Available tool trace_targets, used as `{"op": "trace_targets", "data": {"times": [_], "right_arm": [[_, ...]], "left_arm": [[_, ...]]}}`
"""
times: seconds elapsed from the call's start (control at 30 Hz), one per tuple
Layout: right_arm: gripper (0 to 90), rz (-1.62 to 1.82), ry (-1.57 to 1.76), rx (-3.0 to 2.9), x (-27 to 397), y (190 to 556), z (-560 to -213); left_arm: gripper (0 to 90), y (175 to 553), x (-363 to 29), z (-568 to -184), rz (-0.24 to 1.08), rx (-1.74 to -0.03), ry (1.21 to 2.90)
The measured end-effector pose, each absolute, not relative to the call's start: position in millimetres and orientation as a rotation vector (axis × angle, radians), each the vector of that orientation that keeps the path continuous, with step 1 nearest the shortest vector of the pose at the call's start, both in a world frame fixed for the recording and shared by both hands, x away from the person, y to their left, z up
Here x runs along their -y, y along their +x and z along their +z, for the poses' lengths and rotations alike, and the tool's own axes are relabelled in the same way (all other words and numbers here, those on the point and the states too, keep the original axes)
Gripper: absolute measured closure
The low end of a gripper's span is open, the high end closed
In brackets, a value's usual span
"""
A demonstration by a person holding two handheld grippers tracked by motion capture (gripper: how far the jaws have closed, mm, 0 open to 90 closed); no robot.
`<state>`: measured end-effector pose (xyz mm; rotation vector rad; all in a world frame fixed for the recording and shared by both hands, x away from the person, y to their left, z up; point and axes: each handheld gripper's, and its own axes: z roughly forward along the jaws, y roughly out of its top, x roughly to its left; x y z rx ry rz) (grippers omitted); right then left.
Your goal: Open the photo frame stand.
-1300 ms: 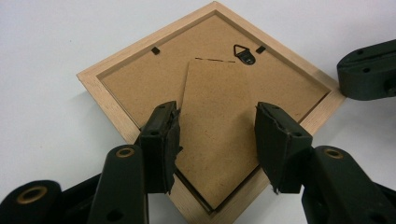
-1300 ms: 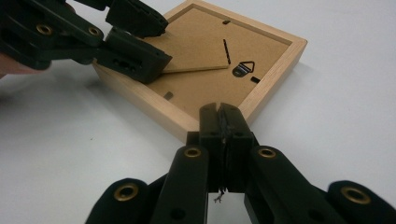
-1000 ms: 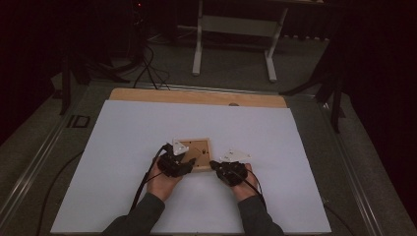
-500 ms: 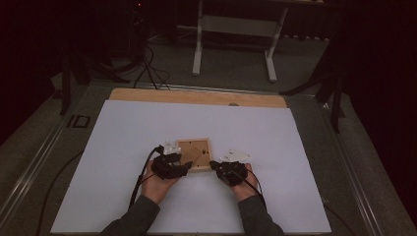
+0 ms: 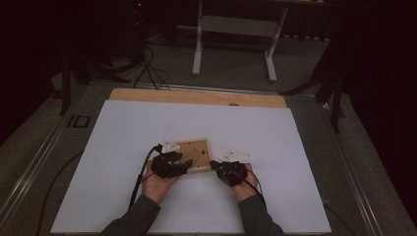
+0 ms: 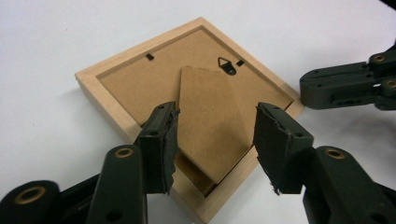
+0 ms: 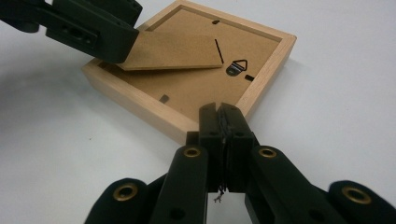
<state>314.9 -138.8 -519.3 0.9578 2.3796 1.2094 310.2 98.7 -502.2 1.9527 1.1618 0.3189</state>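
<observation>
White sheet (image 5: pixel 123 147) covers the table, wooden edge strip (image 5: pixel 196 97) at the far side, dark floor with a white stand (image 5: pixel 236 29) beyond.

Wooden picture frame (image 5: pixel 199 156) lies face down on the sheet, slightly near of centre, between the two hands. Backing board is up, with the hanger hook (image 7: pixel 237 67) and turn clips visible. Cardboard easel leg (image 6: pixel 210 121) is lifted off the backing at its free end.

Left gripper (image 6: pixel 215 140): forearm comes in from the bottom, hand (image 5: pixel 160 182) behind the frame's near-left corner, jaws pointing across the frame. Jaws wide apart, one either side of the easel leg, not closed on it; can't tell if either pad touches it.

Right gripper (image 7: pixel 223 135): hand (image 5: pixel 241 184) at the frame's near-right side, jaws pointing in at the frame edge. Pads pressed fully together, nothing between them. Tips sit at the frame's near rail; can't tell whether they touch it.

In the left gripper view the right gripper's jaws sit just beside the frame's far-right corner.
</observation>
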Motion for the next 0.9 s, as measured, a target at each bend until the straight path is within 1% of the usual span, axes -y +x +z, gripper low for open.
{"op": "trace_targets", "data": {"times": [0.17,0.4,0.43,0.57,0.7,0.8,0.83,0.9], "right_arm": [[87.9,1.211,0.96,-2.38,139,315,-519],[87.9,1.212,0.962,-2.381,139,315,-519],[87.8,1.212,0.962,-2.38,139,315,-519],[87.8,1.213,0.962,-2.379,139,315,-519],[87.8,1.212,0.96,-2.378,139,315,-519],[87.8,1.212,0.959,-2.379,139,315,-520],[87.8,1.212,0.958,-2.379,139,315,-520],[87.9,1.212,0.958,-2.378,139,315,-520]], "left_arm": [[47.0,306,-100,-503,0.329,-1.147,1.972],[47.5,297,-103,-510,0.349,-1.157,2.009],[47.5,294,-103,-511,0.383,-1.152,2.017],[59.7,292,-101,-511,0.414,-1.136,2.039],[61.6,291,-100,-509,0.426,-1.133,2.038],[69.1,291,-101,-504,0.436,-1.123,2.009],[69.7,292,-101,-503,0.433,-1.119,2.005],[67.3,292,-100,-502,0.429,-1.111,2.009]]}}
